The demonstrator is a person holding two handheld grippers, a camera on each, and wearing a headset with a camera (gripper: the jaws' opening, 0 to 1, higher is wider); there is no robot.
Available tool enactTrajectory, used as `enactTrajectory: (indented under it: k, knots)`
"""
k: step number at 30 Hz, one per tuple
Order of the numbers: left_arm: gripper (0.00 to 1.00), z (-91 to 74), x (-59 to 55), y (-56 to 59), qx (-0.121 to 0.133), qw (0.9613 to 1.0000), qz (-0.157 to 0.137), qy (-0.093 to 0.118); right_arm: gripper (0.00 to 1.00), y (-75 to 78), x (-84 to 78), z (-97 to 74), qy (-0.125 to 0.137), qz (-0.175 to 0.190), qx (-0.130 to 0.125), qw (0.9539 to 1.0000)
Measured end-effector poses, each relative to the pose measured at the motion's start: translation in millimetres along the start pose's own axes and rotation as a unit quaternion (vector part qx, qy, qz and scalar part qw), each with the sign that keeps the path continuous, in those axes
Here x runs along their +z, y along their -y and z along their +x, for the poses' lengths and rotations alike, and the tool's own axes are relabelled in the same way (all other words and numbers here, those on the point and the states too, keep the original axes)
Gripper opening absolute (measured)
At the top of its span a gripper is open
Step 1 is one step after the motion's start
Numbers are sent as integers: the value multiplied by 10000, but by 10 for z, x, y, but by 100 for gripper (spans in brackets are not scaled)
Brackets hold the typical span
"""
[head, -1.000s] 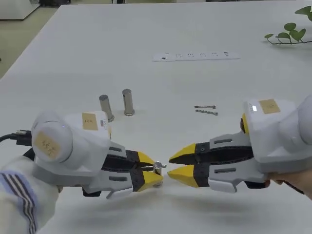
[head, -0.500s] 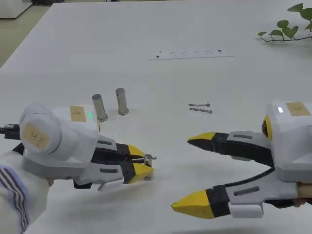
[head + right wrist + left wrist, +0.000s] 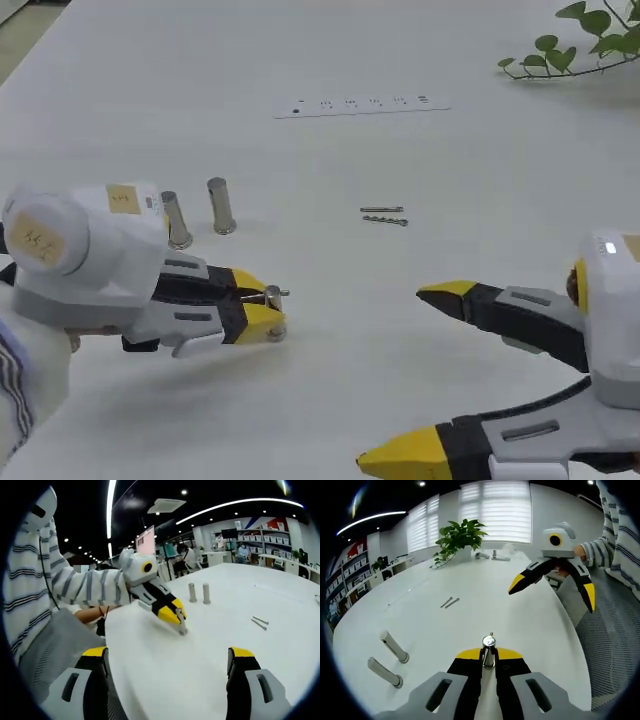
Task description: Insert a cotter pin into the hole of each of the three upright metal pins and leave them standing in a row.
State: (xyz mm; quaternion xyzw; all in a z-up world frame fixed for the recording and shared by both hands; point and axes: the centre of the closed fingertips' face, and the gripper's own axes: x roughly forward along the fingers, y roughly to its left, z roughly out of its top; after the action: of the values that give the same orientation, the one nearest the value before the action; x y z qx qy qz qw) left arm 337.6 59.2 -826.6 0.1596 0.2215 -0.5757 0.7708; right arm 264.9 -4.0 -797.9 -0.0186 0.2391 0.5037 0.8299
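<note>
White tabletop [image 3: 330, 350] in an open-plan office, shelves and ceiling lights behind: the left hand-held gripper [image 3: 268, 310] is clamped on a metal pin [image 3: 489, 642], gripping it just below the head so the rounded top stands clear of the yellow jaw tips. A thin cotter pin [image 3: 284, 292] appears to pass through the held pin's top, though the detail is too small to be sure. In the right gripper view the held pin stands upright, its foot at or just above the surface. The right hand-held gripper [image 3: 402, 378] hangs well off to the side, its jaws spread wide apart. Two other metal pins [image 3: 220, 206] stand upright side by side beyond the left hand-held gripper, near each other but not touching. Two loose cotter pins [image 3: 383, 210] lie next to each other near the middle of the tabletop. A white power strip [image 3: 360, 104] lies farther back, and a leafy plant [image 3: 580, 40] trails over the far corner.
</note>
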Motion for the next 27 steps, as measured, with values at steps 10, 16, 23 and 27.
enactTrajectory:
  k: [10, 16, 23, 27]
  knots:
    - [7, 76, 40, 18, -69, 9999, 92, 70, 99, 17, -32, -50, -3, 103, -148, 9998]
    - [7, 79, 44, 16, -56, 9999, 52, 121, 98, 18, -54, -62, -2, 167, -173, 9997]
    - [7, 73, 44, 23, -34, 9999, 49, 133, 97, 19, -62, -73, -20, 171, -170, 9997]
    - [7, 68, 19, 29, -26, 9999, -87, 65, 97, 24, -66, -76, -50, 126, -201, 9997]
